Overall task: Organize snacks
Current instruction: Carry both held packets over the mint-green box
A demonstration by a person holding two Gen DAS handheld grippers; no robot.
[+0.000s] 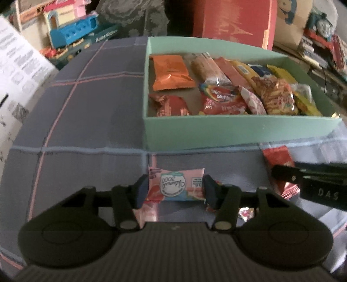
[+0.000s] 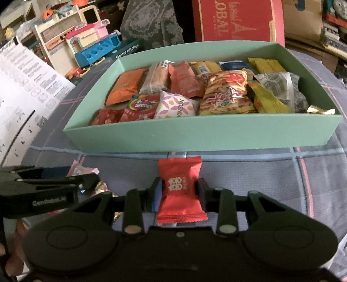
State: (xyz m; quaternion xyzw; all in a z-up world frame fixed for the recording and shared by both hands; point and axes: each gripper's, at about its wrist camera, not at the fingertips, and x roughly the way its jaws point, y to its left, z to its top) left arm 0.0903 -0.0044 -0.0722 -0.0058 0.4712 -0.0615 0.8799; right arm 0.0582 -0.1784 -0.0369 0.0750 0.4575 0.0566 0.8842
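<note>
My left gripper point(image 1: 176, 188) is shut on a pink snack packet point(image 1: 176, 184), held sideways just above the checked cloth. My right gripper point(image 2: 179, 191) is shut on a red snack packet point(image 2: 180, 188), held upright in front of the box. The red packet also shows at the right of the left wrist view point(image 1: 278, 157). A green open box point(image 1: 234, 132) point(image 2: 195, 138) lies ahead of both grippers and holds several snack packets, among them an orange one point(image 1: 171, 72) and a Skittles bag point(image 2: 143, 104).
More loose packets lie on the cloth under the left gripper point(image 1: 145, 213) and beside it point(image 2: 102, 187). A printed paper sheet point(image 2: 26, 86) lies at the left. Toys point(image 2: 93, 43) and a red box point(image 2: 236, 19) stand behind the table.
</note>
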